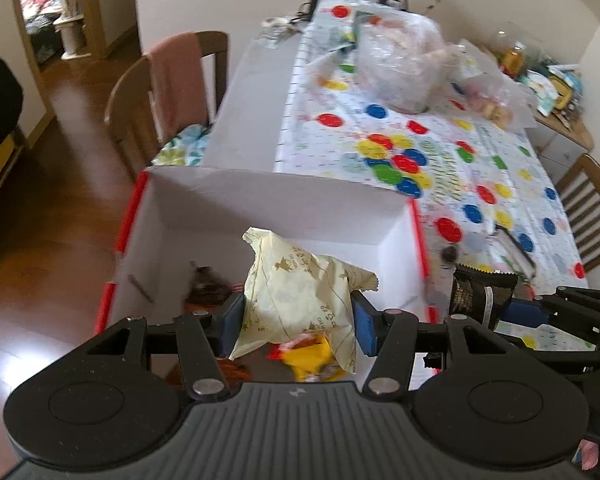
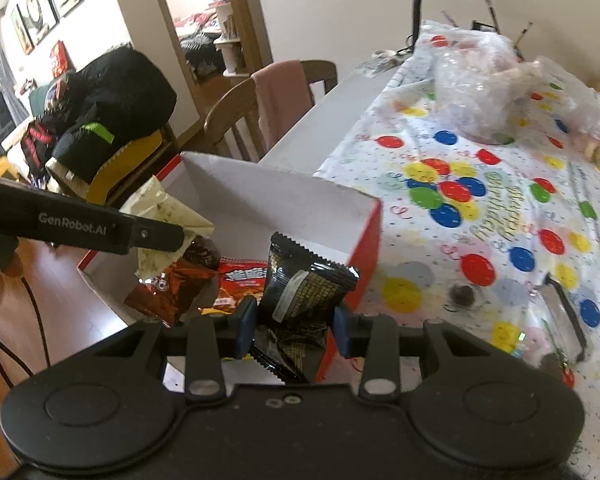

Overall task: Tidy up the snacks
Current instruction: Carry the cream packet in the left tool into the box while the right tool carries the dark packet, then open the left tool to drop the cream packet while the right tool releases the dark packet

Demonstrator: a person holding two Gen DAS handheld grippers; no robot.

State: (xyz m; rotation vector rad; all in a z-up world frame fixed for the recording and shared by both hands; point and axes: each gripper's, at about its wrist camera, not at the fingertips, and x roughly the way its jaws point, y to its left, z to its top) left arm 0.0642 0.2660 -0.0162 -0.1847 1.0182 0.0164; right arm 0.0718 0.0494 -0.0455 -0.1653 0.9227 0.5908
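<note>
A pale yellow snack packet (image 1: 300,300) is pinched between the blue pads (image 1: 231,322) of the left gripper (image 1: 295,322). The packet is held up over the open white box with red edges (image 1: 283,204), with its crinkled top pointing up and far. The left gripper is pointed forward and tipped a little down toward the box.

A black snack packet with gold print (image 2: 300,288) is squeezed by the right gripper (image 2: 295,326), one blue pad on each side. It is held above the near right corner of the box, just beside the red wall (image 2: 366,240). In the left wrist view this gripper can be seen on the right, with the black packet sticking up from it.

More snacks are seen lying inside the box: a red packet (image 2: 243,280), a brown packet (image 2: 171,288) and a yellow one (image 1: 312,358).

The box is set at the near left end of a table covered with a spotted cloth (image 2: 480,208). Clear plastic bags (image 2: 476,80) are seen far off on the cloth.
</note>
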